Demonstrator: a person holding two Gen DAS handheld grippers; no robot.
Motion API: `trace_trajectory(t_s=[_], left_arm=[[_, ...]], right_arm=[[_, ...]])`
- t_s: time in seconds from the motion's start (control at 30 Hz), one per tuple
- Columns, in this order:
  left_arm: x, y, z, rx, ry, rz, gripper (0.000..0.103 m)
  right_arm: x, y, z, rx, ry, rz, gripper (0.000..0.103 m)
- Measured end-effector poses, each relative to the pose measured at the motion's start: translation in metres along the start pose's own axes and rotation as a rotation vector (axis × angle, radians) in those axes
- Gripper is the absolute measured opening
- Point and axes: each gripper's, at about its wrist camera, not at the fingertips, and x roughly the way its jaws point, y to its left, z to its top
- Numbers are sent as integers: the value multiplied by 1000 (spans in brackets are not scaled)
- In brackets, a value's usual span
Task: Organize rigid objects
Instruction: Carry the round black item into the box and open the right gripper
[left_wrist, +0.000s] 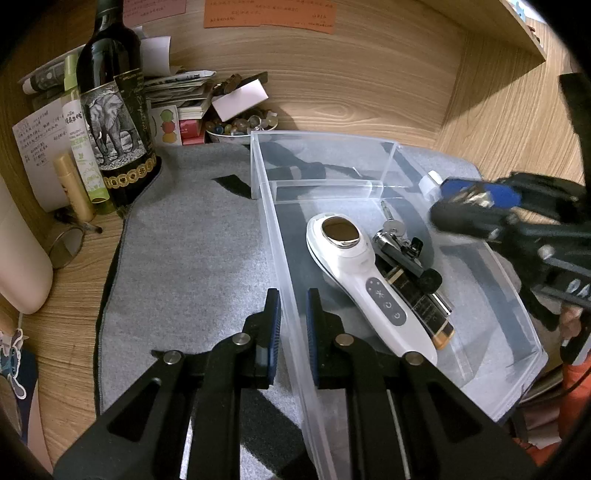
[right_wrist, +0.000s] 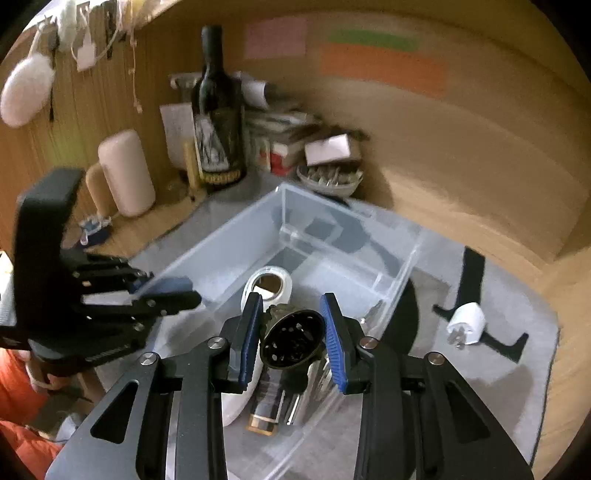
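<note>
A clear plastic bin (left_wrist: 369, 140) stands on a grey mat (left_wrist: 192, 258). In it lie a white handheld device (left_wrist: 354, 273), a black and gold bar (left_wrist: 424, 306) and keys (left_wrist: 391, 225). My left gripper (left_wrist: 293, 295) is shut on the bin's left wall; the right wrist view shows this left gripper (right_wrist: 173, 295) at the same rim. My right gripper (right_wrist: 291, 299) is shut on a dark round perforated piece (right_wrist: 291, 339), held above the bin's contents. In the left wrist view the right gripper (left_wrist: 454, 206) is blurred over the bin's right side. A white plug (right_wrist: 466, 325) lies on the mat right of the bin.
A dark wine bottle (left_wrist: 114, 122), a green spray bottle (left_wrist: 83, 140), stacked papers (left_wrist: 177, 88) and a bowl of beads (left_wrist: 240, 125) crowd the back left corner. A pink cylinder (right_wrist: 127, 173) stands further left. Wooden walls (left_wrist: 369, 74) close in the desk behind and to the right.
</note>
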Motion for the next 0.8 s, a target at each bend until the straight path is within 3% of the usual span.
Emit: trace_trajectory(t_s=[0.17, 0.43, 0.57, 0.8], left_arm=[[0, 0, 0, -2, -2, -3, 12], [0, 0, 0, -6, -3, -7, 12], [0, 0, 0, -5, -3, -8, 12], [0, 0, 0, -5, -3, -8, 12]], right_arm=[[19, 9, -5, -54, 86, 6, 30], [27, 11, -8, -59, 139, 8, 30], [19, 10, -9, -47, 106, -8, 47], [-8, 2, -3, -18, 7, -37, 47]])
